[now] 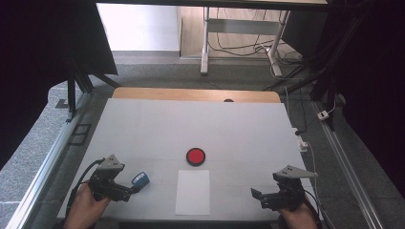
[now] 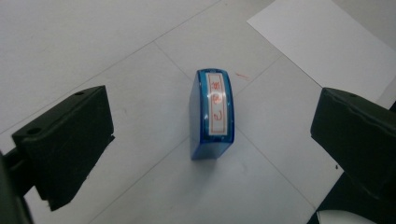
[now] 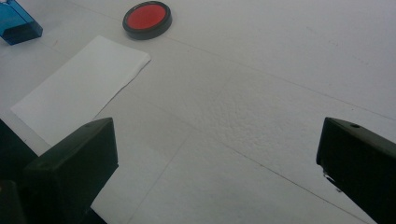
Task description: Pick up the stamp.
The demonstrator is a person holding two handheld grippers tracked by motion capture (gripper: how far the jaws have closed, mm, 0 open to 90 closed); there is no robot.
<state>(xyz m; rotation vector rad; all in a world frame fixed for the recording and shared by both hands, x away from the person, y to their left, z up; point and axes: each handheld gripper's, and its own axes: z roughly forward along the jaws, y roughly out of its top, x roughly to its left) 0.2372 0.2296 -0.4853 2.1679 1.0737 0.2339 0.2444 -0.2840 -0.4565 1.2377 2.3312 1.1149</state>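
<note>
The left tongs (image 2: 212, 135) stand released, their two black jaws wide apart with a small blue stamp (image 2: 212, 114) lying on the desk (image 2: 93, 37) between them — not yet touched on either side. In the high view the stamp (image 1: 140, 179) sits near the front left of the desk (image 1: 191, 119), just ahead of the left tongs (image 1: 135, 187) and a little to the left of a white sheet of paper (image 1: 193, 192). Beyond the sheet lies a round red ink pad (image 1: 196, 156) in a black rim.

The stamp looks like a hard plastic block, light and stiff, with a glossy clear-blue shell and a white label with red characters along its upper face. It seems to rest on a side rather than on its printing face, though which end carries the print I cannot tell. Being smooth and light, it would likely skid or tip if only one jaw reached it first, so both should meet it together. The best hold, I judge, is across its two long flat sides, about the middle of its length, clear of the rounded end — there the jaws have parallel faces to press on.

The right tongs (image 3: 217, 172) are also released and grasp nothing, over bare desk at the front right, with the paper (image 3: 79, 88), the ink pad (image 3: 147, 18) and the stamp (image 3: 17, 24) farther off.
</note>
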